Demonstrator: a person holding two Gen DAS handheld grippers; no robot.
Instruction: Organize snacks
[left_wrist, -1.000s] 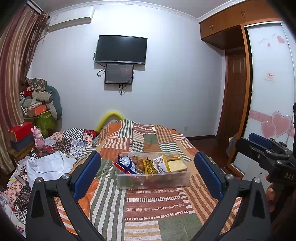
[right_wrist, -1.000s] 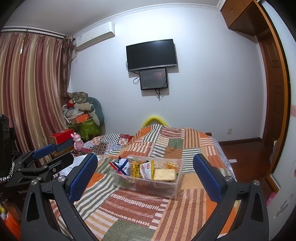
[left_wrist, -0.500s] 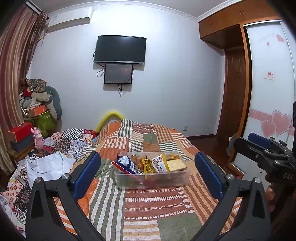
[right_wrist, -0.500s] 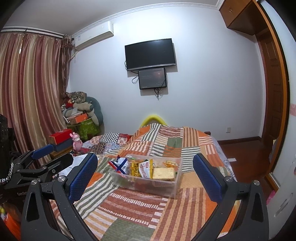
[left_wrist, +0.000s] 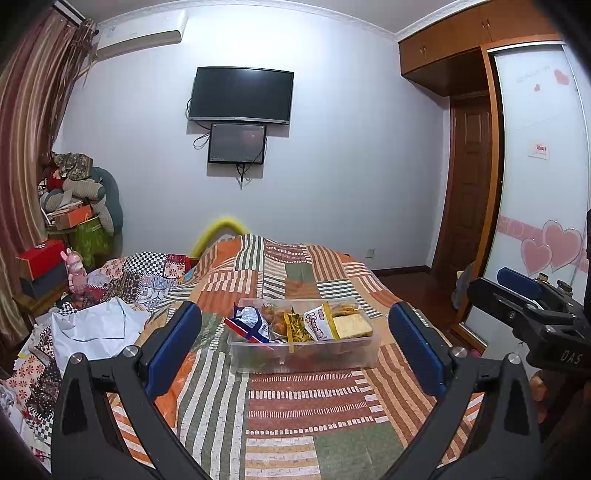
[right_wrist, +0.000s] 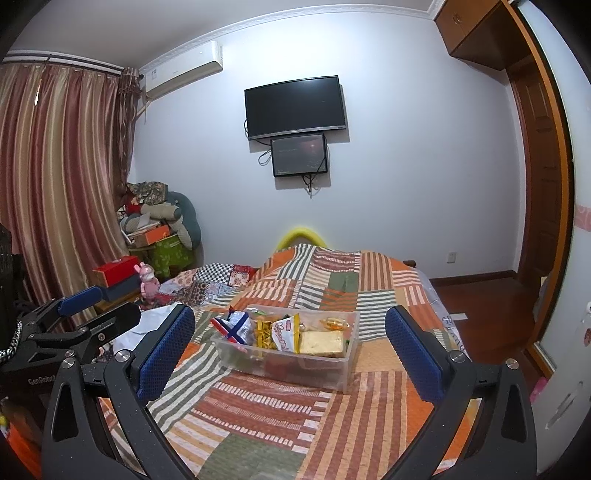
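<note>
Hand-held gripper (left_wrist: 295, 345) before snack-filled bin (left_wrist: 303, 352)

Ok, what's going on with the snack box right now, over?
Left tool open, empty. Right tool open, empty. Clear snack box sits on the striped bedspread, full of packets, untouched. Nothing blocking the way.

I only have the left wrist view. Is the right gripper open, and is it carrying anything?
Observer: The right gripper is open and holds nothing; the snack bin shows between its fingers.
Operator: Anything past the bed's right side?
Observer: A white sheet of paper lies on the floor there.
Operator: Where does my left gripper sit from outside?
Observer: The left gripper hangs to the right gripper's left, short of the bin.
</note>
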